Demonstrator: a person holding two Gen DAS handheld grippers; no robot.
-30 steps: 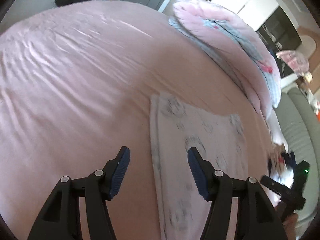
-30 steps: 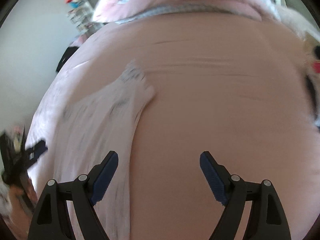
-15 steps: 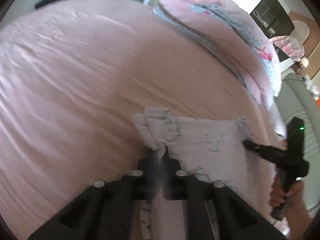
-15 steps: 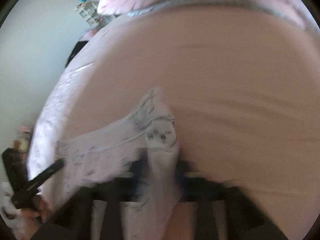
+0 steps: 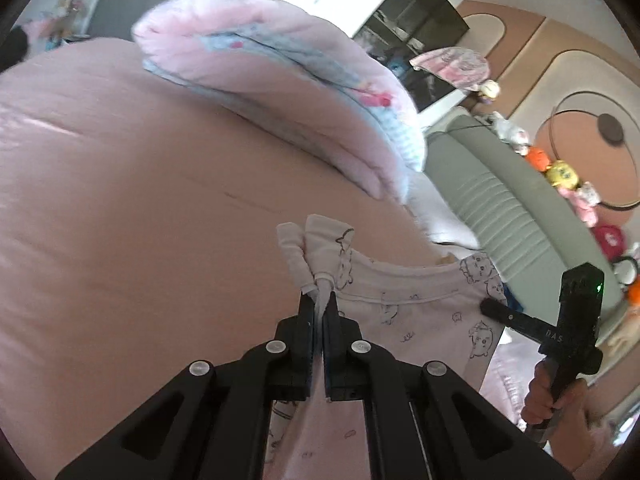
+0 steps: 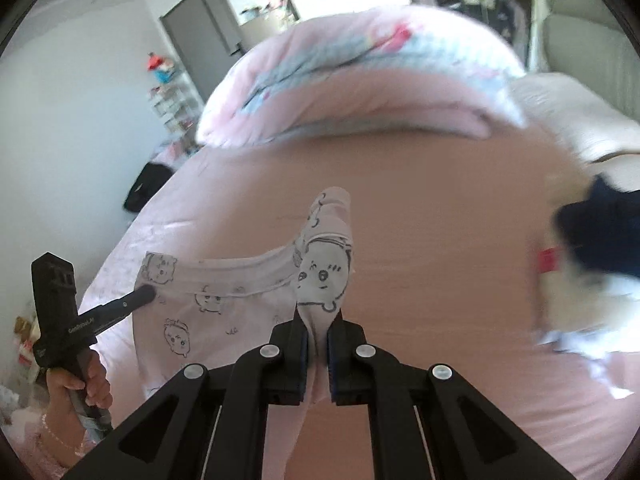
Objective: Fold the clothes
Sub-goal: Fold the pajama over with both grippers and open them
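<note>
**Both corners pinched, garment lifted for the fold**

Left wrist view: left tongs (image 5: 319, 308) clamp one bunched corner of the pale pink cartoon-printed cotton garment (image 5: 420, 312); right tongs (image 6: 318, 320) are closed on the opposite corner, the waistband stretched between them above the pink bed sheet (image 5: 140, 220). Beyond lies a rolled pink quilt (image 5: 280, 92). Judged step: lifting before a fold. Next: carry both corners evenly over the hanging cloth and lay edges aligned

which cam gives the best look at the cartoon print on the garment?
Right wrist: the garment faces it, with the faces sharp, the largest right at the right tool. Left wrist shows the same garment with smaller, fainter prints, bunched at the left tool.
</note>
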